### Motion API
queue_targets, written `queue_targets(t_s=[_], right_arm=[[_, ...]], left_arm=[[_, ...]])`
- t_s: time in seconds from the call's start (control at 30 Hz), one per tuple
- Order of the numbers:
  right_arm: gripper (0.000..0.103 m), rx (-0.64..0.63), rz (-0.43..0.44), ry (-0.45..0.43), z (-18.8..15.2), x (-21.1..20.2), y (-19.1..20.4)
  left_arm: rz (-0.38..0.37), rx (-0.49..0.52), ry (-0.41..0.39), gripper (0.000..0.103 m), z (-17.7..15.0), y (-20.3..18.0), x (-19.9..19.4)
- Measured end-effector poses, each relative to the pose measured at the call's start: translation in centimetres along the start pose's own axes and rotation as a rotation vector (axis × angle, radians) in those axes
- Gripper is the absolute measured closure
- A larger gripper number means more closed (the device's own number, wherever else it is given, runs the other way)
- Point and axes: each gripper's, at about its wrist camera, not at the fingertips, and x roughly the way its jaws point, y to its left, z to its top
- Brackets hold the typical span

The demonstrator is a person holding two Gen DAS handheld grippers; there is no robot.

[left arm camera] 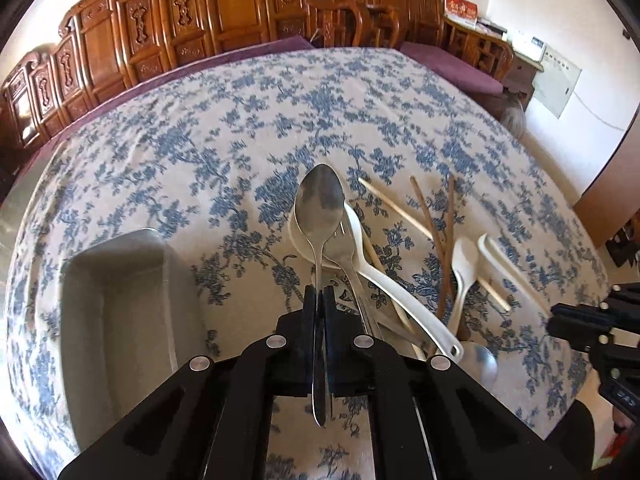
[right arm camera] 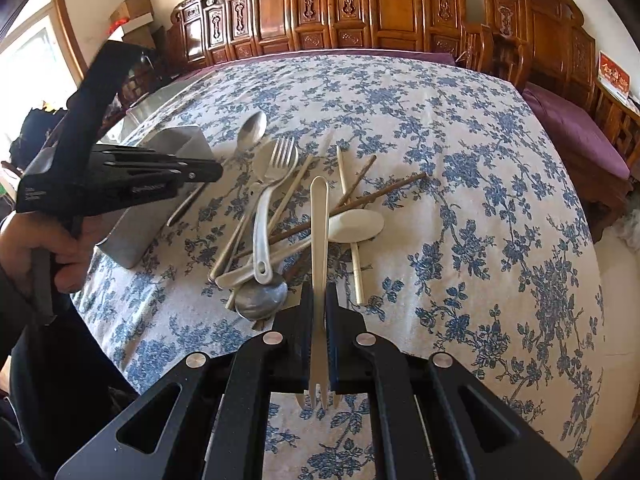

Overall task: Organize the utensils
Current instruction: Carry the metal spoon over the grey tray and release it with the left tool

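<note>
My left gripper [left arm camera: 319,292] is shut on the handle of a metal spoon [left arm camera: 320,204], which is lifted above the table with its bowl pointing away. In the right wrist view the same spoon [right arm camera: 252,130] sticks out past the left gripper [right arm camera: 216,171], close to the metal tray [right arm camera: 132,240]. My right gripper [right arm camera: 319,294] is shut on a white plastic fork [right arm camera: 319,216], handle forward and tines toward the camera. A pile of utensils lies between them: a metal fork [right arm camera: 282,154], a white spoon [right arm camera: 356,222], a second metal spoon [right arm camera: 260,300] and several chopsticks [right arm camera: 384,192].
The rectangular metal tray [left arm camera: 116,308] sits left of the pile on the blue-flowered tablecloth [left arm camera: 248,128]. Carved wooden chairs [left arm camera: 224,12] line the table's far side. A hand [right arm camera: 36,248] holds the left gripper at the table's near left edge.
</note>
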Motion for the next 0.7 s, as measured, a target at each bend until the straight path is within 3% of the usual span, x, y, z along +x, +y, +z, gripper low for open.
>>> queue_targets(t_s=[0.4, 0.7], right_arm=[[0.096, -0.067, 0.027, -0.024, 2.5, 0.8, 5.5], [0.096, -0.108, 0.074, -0.043, 4.8, 1.5, 10.7]], left_arm=[[0.034, -0.026, -0.058, 0.100, -1.9, 5.0, -5.9], [0.072, -0.096, 0.018, 0.100, -4.7, 10.4, -4.5]])
